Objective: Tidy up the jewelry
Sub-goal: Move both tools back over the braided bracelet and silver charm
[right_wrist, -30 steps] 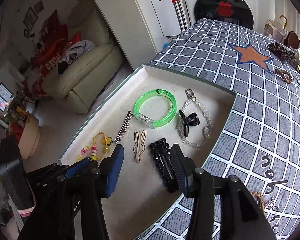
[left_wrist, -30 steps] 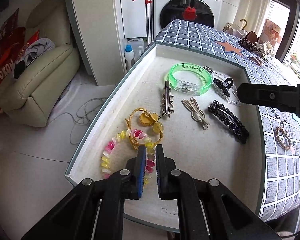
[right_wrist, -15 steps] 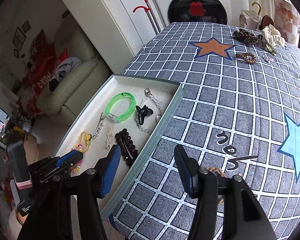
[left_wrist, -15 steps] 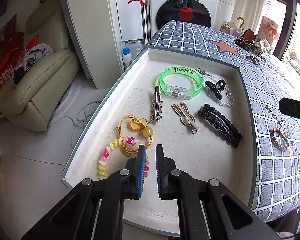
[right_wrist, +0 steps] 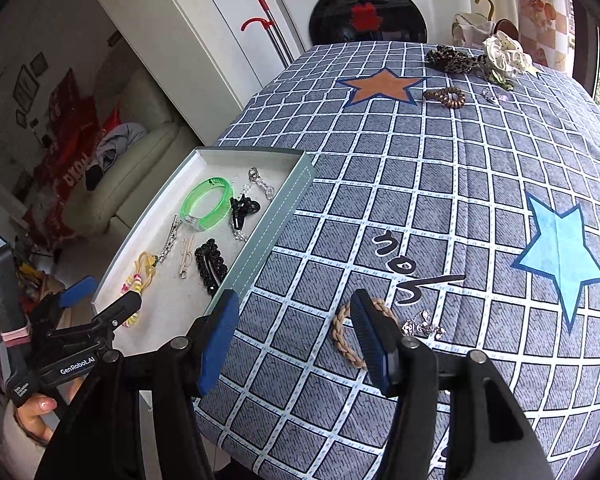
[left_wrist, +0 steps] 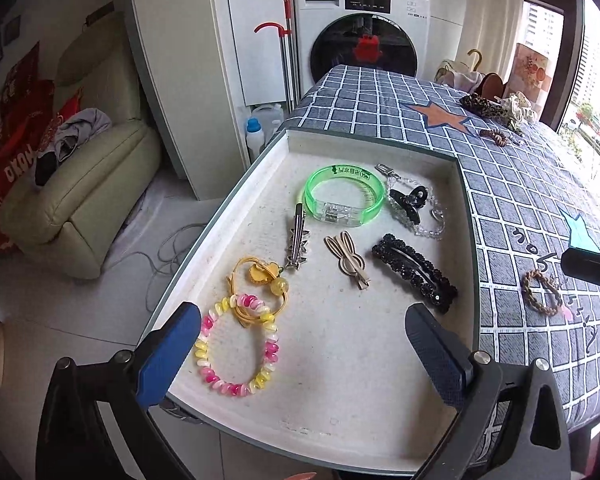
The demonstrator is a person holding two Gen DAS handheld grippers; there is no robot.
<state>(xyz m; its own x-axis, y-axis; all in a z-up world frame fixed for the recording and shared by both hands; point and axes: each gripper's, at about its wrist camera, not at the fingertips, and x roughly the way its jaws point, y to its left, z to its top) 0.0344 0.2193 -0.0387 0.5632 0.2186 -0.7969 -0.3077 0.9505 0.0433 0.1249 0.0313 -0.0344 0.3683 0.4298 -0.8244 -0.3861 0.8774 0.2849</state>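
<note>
A shallow tray on the table edge holds a pink-yellow coil bracelet, a yellow hair tie, a silver clip, a beige clip, a black beaded clip, a green bangle and a black claw clip. My left gripper is open and empty above the tray's near end. My right gripper is open and empty over the cloth, beside a braided tan ring and a small silver piece.
The checked cloth carries a brown coil tie, a leopard scrunchie and a white scrunchie at the far end. A washing machine stands beyond the table; a sofa stands to the left.
My left gripper has opened wide and drawn back from the coil bracelet. My right gripper has moved right, off the tray and over the cloth by the braided ring.
</note>
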